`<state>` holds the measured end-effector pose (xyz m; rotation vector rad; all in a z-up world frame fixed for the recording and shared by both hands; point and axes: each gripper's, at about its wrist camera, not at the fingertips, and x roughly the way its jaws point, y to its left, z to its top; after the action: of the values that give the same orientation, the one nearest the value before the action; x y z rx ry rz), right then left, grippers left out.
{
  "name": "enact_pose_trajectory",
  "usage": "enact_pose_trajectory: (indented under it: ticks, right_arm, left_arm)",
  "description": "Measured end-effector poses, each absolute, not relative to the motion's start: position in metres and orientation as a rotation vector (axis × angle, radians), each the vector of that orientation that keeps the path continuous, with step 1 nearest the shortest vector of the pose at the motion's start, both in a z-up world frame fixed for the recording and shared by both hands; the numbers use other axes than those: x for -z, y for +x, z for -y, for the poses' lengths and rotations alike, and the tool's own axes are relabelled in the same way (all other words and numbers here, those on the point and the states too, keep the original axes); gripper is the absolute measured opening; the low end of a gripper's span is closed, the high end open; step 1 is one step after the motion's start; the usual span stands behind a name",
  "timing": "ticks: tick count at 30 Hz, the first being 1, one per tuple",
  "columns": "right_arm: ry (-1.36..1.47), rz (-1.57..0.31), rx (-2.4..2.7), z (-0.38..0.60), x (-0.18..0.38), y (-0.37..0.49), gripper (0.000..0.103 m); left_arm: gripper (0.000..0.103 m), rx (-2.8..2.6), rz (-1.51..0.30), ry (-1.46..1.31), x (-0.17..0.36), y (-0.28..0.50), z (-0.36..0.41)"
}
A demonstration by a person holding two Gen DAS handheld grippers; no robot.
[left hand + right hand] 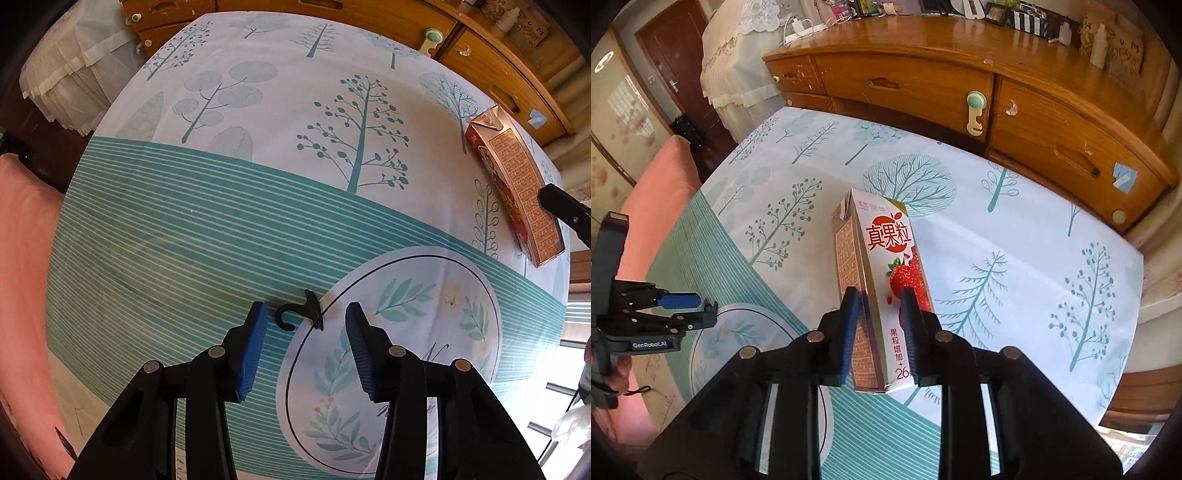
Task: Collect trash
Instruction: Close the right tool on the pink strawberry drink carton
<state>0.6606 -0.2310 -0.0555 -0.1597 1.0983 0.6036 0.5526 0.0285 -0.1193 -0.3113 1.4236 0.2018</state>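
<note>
Right now the two hands are at different points of the job. The right gripper (878,332) has its blue pads pressed against the two broad sides of the strawberry drink carton (882,288), near its lower end, so the jaws are narrowed to the carton's width and it looks held; from the left wrist view the carton (517,188) lies far off to the right side of the tablecloth (184,229), its long axis running away from that gripper toward the wooden dresser (960,85). The left gripper (306,347) is spread wide with nothing between its pads. Just ahead of it, roughly centred between the fingertips and slightly beyond them, lies a small black plastic hook (301,312), flat on the cloth where the teal stripes meet the printed round emblem (406,332). The hook's curved end points toward the left finger and its straighter stem toward the right, so its long axis lies roughly across the jaw opening. My judgement is that the left hand is much the nearer to the hook, and a short push forward and down before closing should catch it, though so thin a piece could slip under the pads.
</note>
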Motion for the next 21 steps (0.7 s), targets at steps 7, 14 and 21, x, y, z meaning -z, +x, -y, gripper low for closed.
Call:
enact_pose_trajectory:
  ticks: [7, 14, 21]
  right_arm:
    - [-0.17, -1.108, -0.615, 0.232, 0.054, 0.661, 0.021]
    - [-0.212, -1.127, -0.588, 0.23, 0.059, 0.664, 0.043]
    - [-0.289, -1.148, -0.593, 0.22, 0.07, 0.668, 0.061]
  left_arm:
    - [0.028, -0.267, -1.434, -0.246, 0.117, 0.554, -0.01]
    - [0.024, -0.255, -1.398, -0.318, 0.112, 0.546, -0.012]
    - [0.023, -0.245, -1.356, -0.362, 0.092, 0.513, -0.014]
